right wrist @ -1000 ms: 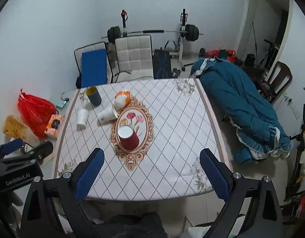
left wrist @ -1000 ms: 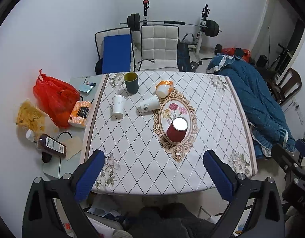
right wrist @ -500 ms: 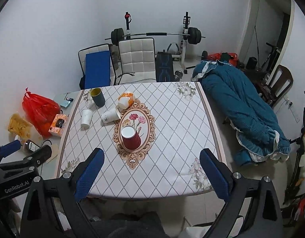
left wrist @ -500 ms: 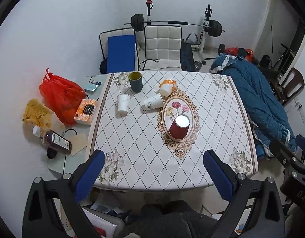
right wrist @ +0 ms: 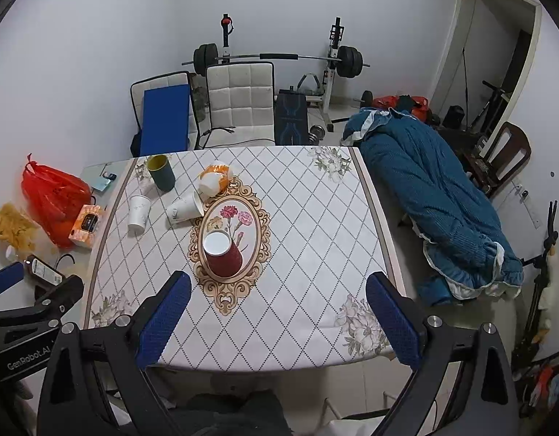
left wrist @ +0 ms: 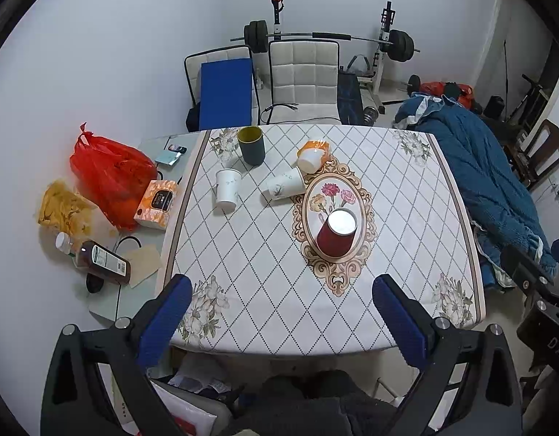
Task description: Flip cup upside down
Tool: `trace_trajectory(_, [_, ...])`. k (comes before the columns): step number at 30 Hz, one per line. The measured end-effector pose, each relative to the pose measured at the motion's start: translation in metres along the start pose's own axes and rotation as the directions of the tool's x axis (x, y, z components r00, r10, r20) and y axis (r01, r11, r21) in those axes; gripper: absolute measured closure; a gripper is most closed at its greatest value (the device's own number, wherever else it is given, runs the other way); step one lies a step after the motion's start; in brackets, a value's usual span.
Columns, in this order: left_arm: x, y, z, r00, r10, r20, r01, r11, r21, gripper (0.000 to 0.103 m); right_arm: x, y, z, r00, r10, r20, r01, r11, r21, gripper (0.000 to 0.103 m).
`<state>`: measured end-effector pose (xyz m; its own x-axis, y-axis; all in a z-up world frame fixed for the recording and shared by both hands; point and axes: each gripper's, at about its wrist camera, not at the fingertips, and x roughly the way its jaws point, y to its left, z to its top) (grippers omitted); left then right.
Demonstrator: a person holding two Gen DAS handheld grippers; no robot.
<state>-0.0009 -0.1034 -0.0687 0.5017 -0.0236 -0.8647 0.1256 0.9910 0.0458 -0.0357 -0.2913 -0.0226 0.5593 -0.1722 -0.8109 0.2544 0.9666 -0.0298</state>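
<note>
The red paper cup [left wrist: 335, 239] sits just right of the frame's centre in the left wrist view and left of centre in the right wrist view [right wrist: 223, 259]. It stands on the lower half of the oval flower medallion [left wrist: 333, 283] printed on the white diamond-patterned tablecloth [left wrist: 406, 218]. Its wider end appears to rest on the cloth with a flat white disc on top, so I judge it to be mouth down, as the task wants, though the fisheye makes this less than certain.

Over the last second the cup has kept its place on the medallion. Both cameras have drawn back: the table has shrunk toward the middle of each frame, and more of its near edge and the floor now shows.

The left gripper [left wrist: 279, 290] and the right gripper [right wrist: 279, 283] each have their blue pads spread wide at the bottom of the frame. Neither holds anything, and both are well apart from the cup. A backing-off with empty jaws fits a flip already done.

Toward the upper left, a white paper cup lying on its side [left wrist: 284, 187] and an upright white paper cup [left wrist: 226, 190] have also stayed where they were.
</note>
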Motion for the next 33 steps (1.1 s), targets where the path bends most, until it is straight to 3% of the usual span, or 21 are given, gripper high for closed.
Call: trace_trajectory(33, [0.009, -0.008, 0.011, 1.0, -0.001, -0.015, 0.001, 1.0, -0.001, 0.001, 0.022, -0.009, 0.004, 1.0, 0.015, -0.018, -0.015, 1.0, 0.006, 0.004])
